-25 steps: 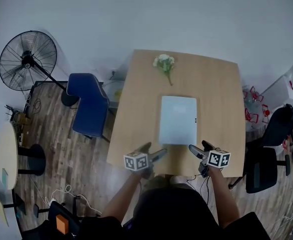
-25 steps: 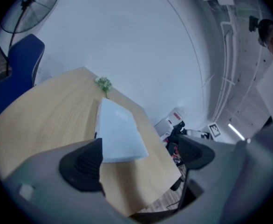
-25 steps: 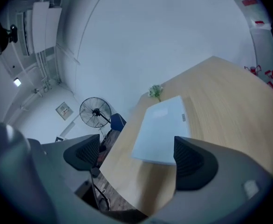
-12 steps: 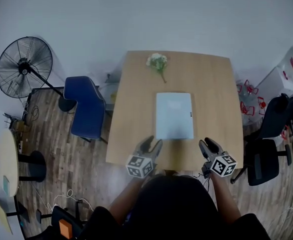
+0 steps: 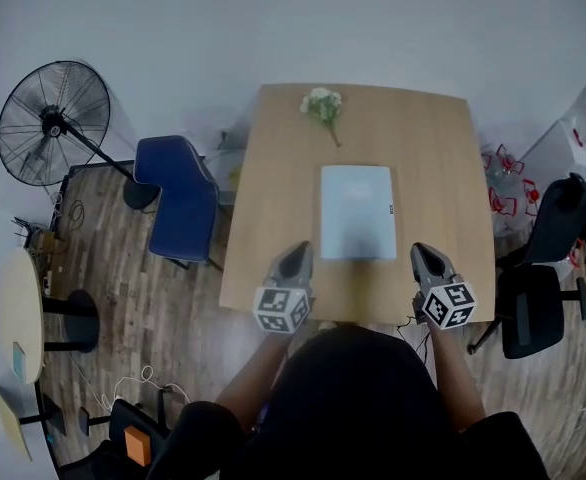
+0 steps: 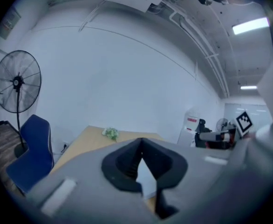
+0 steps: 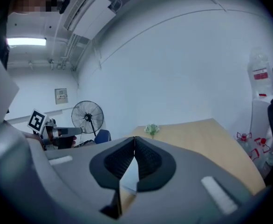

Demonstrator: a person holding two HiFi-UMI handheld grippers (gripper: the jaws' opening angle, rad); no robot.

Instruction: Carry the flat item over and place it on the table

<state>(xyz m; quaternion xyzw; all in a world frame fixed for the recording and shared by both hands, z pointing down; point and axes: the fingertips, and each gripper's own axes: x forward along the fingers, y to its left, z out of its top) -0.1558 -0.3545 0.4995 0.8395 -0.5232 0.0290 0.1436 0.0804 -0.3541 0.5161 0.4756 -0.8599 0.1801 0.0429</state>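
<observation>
The flat item (image 5: 357, 211), a pale rectangular panel, is seen lying on the wooden table (image 5: 273, 198), a little nearer than its middle, with the long sides running near to far. A small bunch of white flowers (image 5: 322, 105) is laid beyond it, close to the far edge and well apart from it.

The left gripper (image 5: 296, 256) is held over the near part of the table, just left of the item's near left corner. The right gripper (image 5: 426, 257) is held just right of the near right corner. The item is touched by neither. In each gripper view the jaws are seen brought together at the tips (they have just been closing), and nothing is clamped between them. Only the pale item and the table are glimpsed through the small gap below the tips.

A blue chair (image 5: 181, 200) is set against the table's left side, and a standing fan (image 5: 53, 120) is placed farther left on the wood floor. A black office chair (image 5: 533, 308) is seen to the right.
</observation>
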